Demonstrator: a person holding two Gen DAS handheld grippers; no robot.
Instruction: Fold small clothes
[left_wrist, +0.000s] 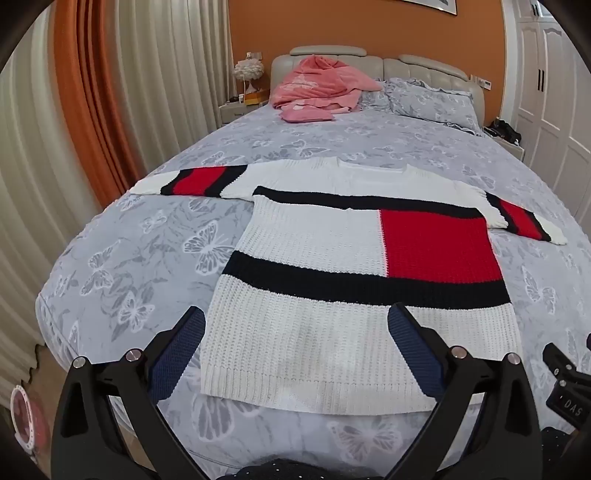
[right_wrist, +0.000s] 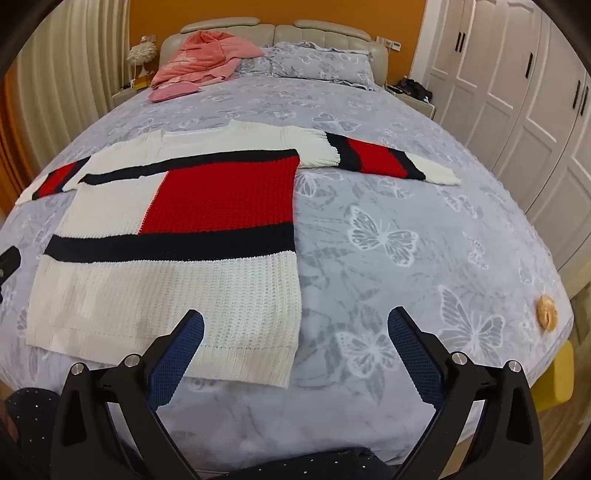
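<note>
A knitted sweater (left_wrist: 314, 240) (right_wrist: 177, 229), white with navy stripes and a red block, lies flat on the bed with both sleeves spread out sideways. My left gripper (left_wrist: 295, 321) hangs open above the sweater's hem, nothing between its blue pads. My right gripper (right_wrist: 295, 321) is open too, over the hem's right corner and the bare bedspread beside it. The right sleeve (right_wrist: 388, 158) stretches toward the wardrobe side, the left sleeve (left_wrist: 192, 181) toward the curtains.
The bed (right_wrist: 424, 229) carries a grey butterfly-print cover. A pile of pink clothes (left_wrist: 317, 88) and pillows (left_wrist: 432, 99) lie at the headboard. A small orange object (right_wrist: 547, 310) sits near the bed's right edge. White wardrobe doors (right_wrist: 517, 92) stand right, curtains (left_wrist: 92, 110) left.
</note>
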